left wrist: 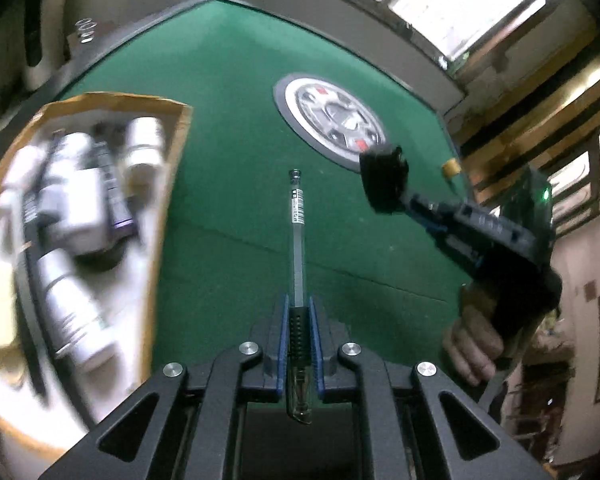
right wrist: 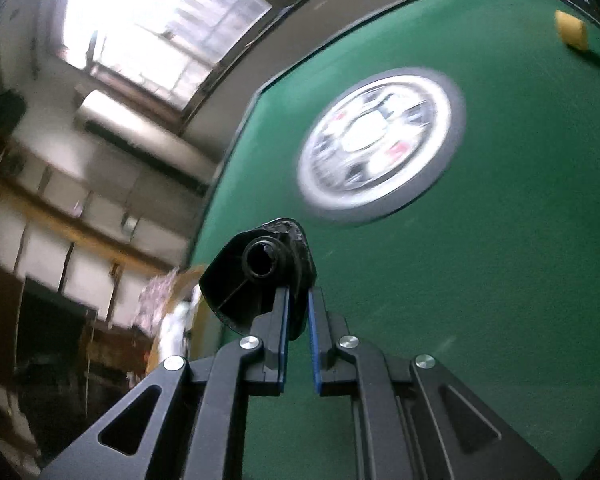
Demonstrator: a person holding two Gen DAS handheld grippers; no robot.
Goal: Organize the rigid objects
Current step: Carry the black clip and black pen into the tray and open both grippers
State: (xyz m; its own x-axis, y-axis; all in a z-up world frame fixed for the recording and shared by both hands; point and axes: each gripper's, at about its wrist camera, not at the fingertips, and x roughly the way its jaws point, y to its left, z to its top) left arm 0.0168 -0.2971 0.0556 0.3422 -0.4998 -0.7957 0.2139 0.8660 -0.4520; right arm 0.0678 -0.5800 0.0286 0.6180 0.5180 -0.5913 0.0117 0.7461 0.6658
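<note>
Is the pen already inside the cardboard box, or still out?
Out. The left gripper holds the pen above the green table, beside the cardboard box.

The table (left wrist: 240, 128) is green, with a round silver and black dial (left wrist: 332, 120) that has small red marks. The box (left wrist: 180, 128) is brown, and a little yellow block (right wrist: 571, 29) sits on the green.
</note>
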